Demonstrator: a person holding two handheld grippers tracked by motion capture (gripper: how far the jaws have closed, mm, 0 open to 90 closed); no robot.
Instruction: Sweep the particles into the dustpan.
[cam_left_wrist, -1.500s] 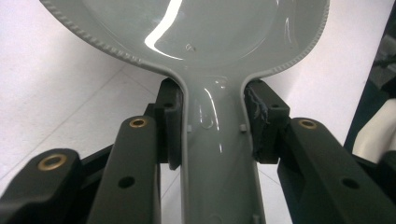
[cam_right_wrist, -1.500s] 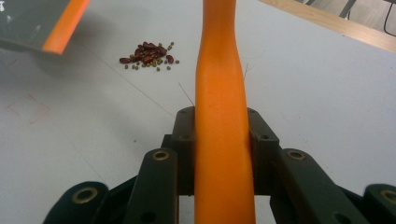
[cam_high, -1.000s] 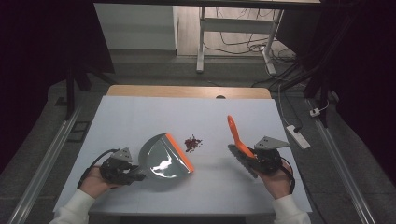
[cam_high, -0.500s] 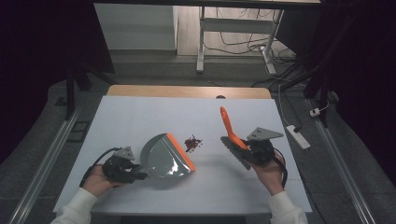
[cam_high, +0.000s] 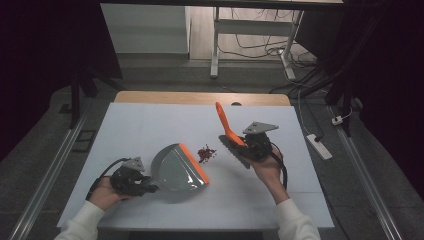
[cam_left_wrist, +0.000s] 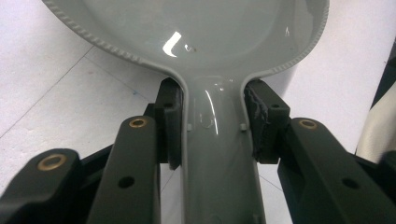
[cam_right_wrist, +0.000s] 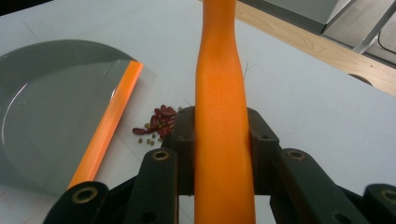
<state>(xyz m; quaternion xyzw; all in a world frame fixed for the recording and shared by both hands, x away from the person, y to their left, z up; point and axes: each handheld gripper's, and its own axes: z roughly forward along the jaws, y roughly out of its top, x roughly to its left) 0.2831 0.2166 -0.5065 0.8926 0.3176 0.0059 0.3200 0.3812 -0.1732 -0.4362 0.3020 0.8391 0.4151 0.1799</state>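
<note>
A grey dustpan with an orange front lip lies on the white table, lip facing a small pile of dark red beans. My left gripper is shut on the dustpan's handle, one pad on each side of it. To the right of the beans, my right gripper is shut on an orange brush handle that slants up and away. In the right gripper view the handle runs up between the jaws, with the beans and dustpan to its left.
The white table has a wooden strip along its far edge. A white power strip lies on the floor to the right. Desk legs and cables stand beyond the table. Open surface surrounds the beans.
My right gripper has carried the brush left and farther from the person, closer to the beans. The dustpan and left gripper have barely shifted.
</note>
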